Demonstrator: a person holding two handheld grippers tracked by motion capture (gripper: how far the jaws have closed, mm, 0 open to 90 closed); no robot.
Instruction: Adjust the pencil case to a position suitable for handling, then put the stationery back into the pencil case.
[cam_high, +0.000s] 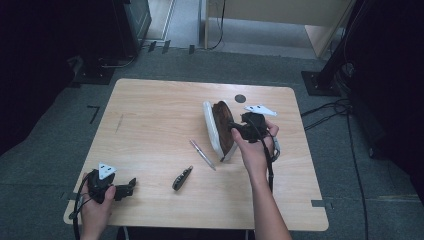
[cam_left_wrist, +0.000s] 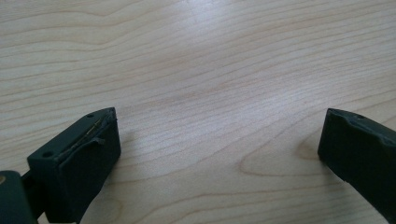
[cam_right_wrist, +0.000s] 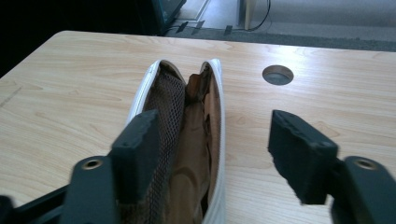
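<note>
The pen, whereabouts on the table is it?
In the high view the pen lies mid-table, just left of the open white pouch and up-right of a small dark object.

The high view looked forward and down from above the near edge of the surface (cam_high: 150, 100), taking in all of it. The left tool view sat very close over bare wood grain, facing down. The right tool view looked level toward the far edge, close behind an open pouch (cam_right_wrist: 187, 121), which the high view shared.
</note>
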